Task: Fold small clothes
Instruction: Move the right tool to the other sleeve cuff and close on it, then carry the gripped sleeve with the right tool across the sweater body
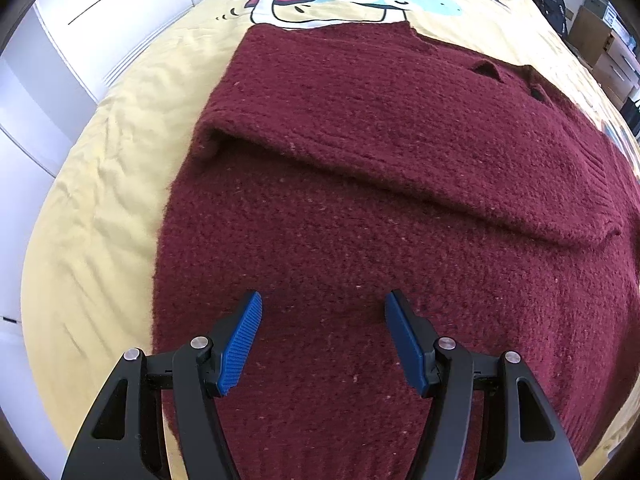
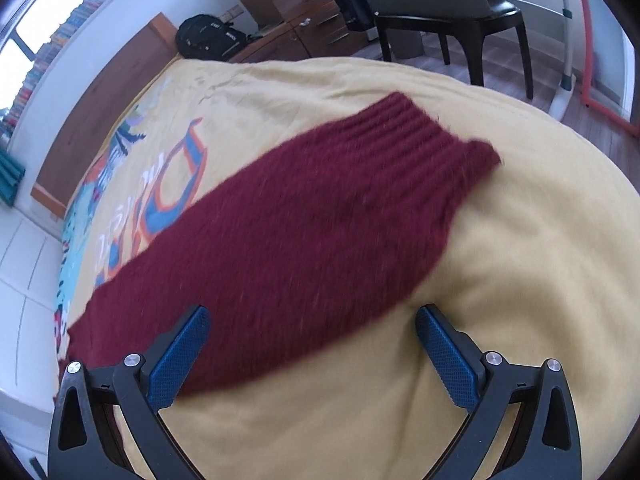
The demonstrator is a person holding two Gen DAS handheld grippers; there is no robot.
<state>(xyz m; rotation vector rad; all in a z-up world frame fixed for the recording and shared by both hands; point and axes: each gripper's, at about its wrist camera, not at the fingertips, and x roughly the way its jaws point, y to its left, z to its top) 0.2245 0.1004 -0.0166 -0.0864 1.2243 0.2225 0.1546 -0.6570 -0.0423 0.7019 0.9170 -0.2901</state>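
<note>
A dark red knitted sweater (image 1: pixel 360 152) lies flat on a yellow printed bedspread (image 1: pixel 100 208). One sleeve is folded across its body, ending in a cuff (image 1: pixel 600 224) at the right. My left gripper (image 1: pixel 323 300) hovers over the sweater's near part, open, with nothing between its blue pads. In the right wrist view the other sleeve (image 2: pixel 288 240) stretches out over the bedspread (image 2: pixel 520 280) to a ribbed cuff (image 2: pixel 424 140). My right gripper (image 2: pixel 312 316) hangs above this sleeve's near part, open and holding nothing. This view is blurred by motion.
White cupboard doors (image 1: pixel 80 40) stand left of the bed. Beyond the bed's far edge are a black backpack (image 2: pixel 208 38), wooden drawers (image 2: pixel 304 4) and a dark chair (image 2: pixel 460 12) on a wood floor.
</note>
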